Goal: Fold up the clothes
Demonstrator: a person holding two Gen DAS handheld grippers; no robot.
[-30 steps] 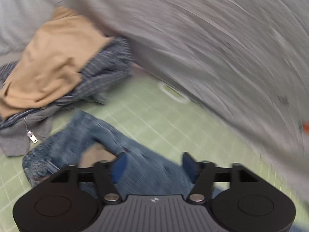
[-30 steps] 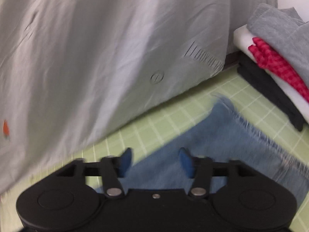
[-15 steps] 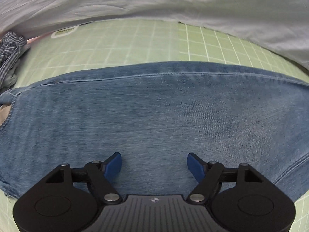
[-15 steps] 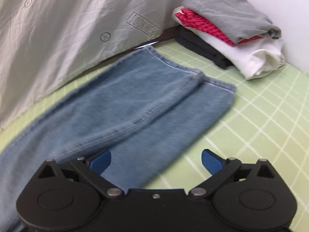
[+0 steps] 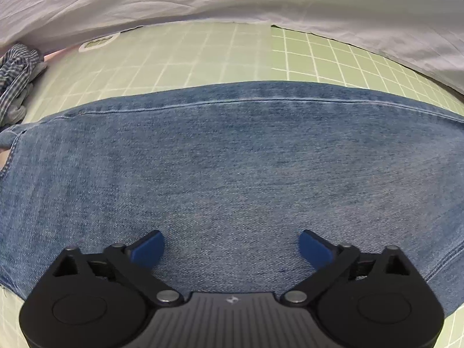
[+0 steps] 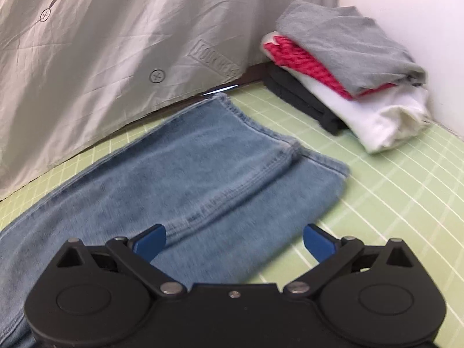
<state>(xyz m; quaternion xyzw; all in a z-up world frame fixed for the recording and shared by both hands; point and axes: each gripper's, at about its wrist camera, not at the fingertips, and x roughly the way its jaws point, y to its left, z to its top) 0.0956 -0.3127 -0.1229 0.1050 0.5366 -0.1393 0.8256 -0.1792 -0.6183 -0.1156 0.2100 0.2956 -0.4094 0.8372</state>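
Blue jeans (image 5: 232, 159) lie flat on the green gridded mat (image 5: 217, 55), folded lengthwise with one leg on the other. My left gripper (image 5: 231, 246) is open and empty, just above the upper part of the jeans. In the right wrist view the leg ends of the jeans (image 6: 208, 168) lie flat, hems toward the far right. My right gripper (image 6: 234, 242) is open and empty, over the near edge of the legs.
A stack of folded clothes (image 6: 348, 72), grey on red, white and black, stands at the far right by a white wall. A grey sheet (image 6: 116, 43) hangs along the back of the mat. A blue checked garment (image 5: 17, 72) lies at the far left.
Both grippers have opened wide and let the jeans lie flat on the mat. The left view swung from the pile of unfolded clothes to close above the jeans.
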